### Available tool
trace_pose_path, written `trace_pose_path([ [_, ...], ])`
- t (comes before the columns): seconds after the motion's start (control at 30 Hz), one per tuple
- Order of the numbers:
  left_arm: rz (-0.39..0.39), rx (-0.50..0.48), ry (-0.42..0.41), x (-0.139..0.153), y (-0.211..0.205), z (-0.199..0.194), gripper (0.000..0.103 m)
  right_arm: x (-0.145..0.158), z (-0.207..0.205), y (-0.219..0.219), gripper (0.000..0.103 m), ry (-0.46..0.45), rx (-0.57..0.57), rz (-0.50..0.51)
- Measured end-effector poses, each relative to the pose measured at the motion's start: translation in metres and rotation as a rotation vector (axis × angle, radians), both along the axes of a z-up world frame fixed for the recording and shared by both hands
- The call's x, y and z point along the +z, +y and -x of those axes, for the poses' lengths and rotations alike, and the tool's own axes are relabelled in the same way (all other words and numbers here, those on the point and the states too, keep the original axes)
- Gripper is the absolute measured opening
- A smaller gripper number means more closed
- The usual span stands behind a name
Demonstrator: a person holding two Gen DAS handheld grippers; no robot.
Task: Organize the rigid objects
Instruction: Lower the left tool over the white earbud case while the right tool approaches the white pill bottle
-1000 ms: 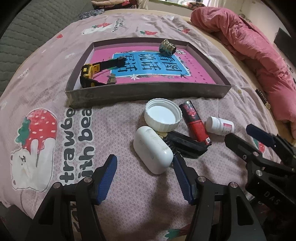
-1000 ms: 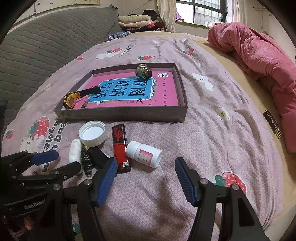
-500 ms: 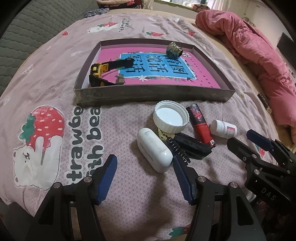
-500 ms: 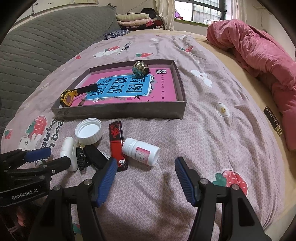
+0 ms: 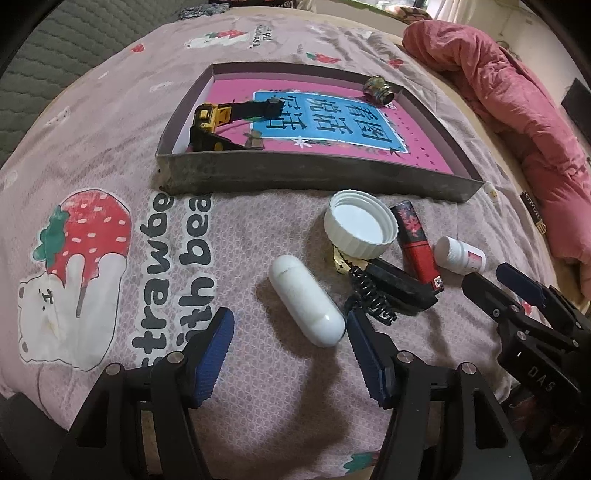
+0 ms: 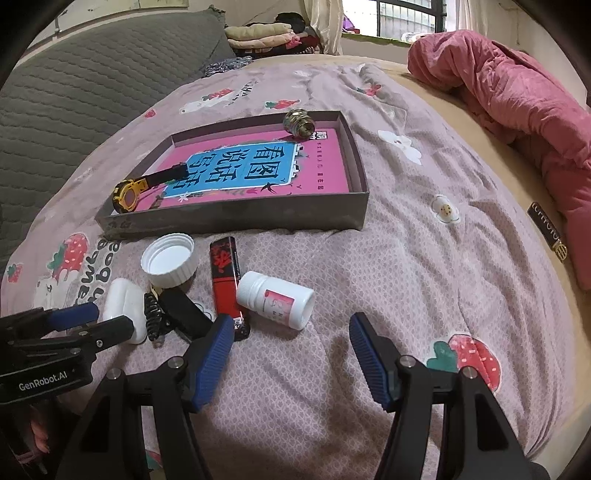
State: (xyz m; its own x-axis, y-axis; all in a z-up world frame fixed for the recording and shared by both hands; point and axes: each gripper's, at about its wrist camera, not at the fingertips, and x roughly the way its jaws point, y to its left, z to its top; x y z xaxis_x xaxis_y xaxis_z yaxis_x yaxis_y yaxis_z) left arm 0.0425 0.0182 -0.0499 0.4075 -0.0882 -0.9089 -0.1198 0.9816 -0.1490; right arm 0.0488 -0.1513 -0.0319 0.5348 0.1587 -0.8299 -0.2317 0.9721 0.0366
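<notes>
A white capsule-shaped case lies on the bedsheet just ahead of my left gripper, its near end close to the right fingertip. The left gripper is open and holds nothing. Beside the case are a black item with a coiled spring, a white screw cap, a red tube and a small white bottle. My right gripper is open just short of the bottle, with nothing between its fingers. Behind them, a grey tray holds a yellow watch and a brass fitting.
The tray's floor is a pink and blue printed sheet. A rumpled pink duvet lies at the right, a grey quilted cushion at the left, and folded clothes at the far end. The bed edge runs along the right.
The white case has shifted left, away from the black item, and now shows its narrow side. My left gripper drifted slightly left. The right gripper has kept still.
</notes>
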Motion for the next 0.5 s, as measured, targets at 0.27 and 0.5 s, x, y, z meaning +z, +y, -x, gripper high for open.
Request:
trace_pose_path([
  [0.27,0.030,0.007,0.017,-0.006,0.002,-0.001,0.066,-0.008,-0.006,0.007,0.064,0.009,0.012,0.020],
  [0.5,0.061,0.014,0.020,-0.008,0.006,-0.001,0.066,-0.016,-0.014,-0.001,0.064,0.008,0.001,0.045],
])
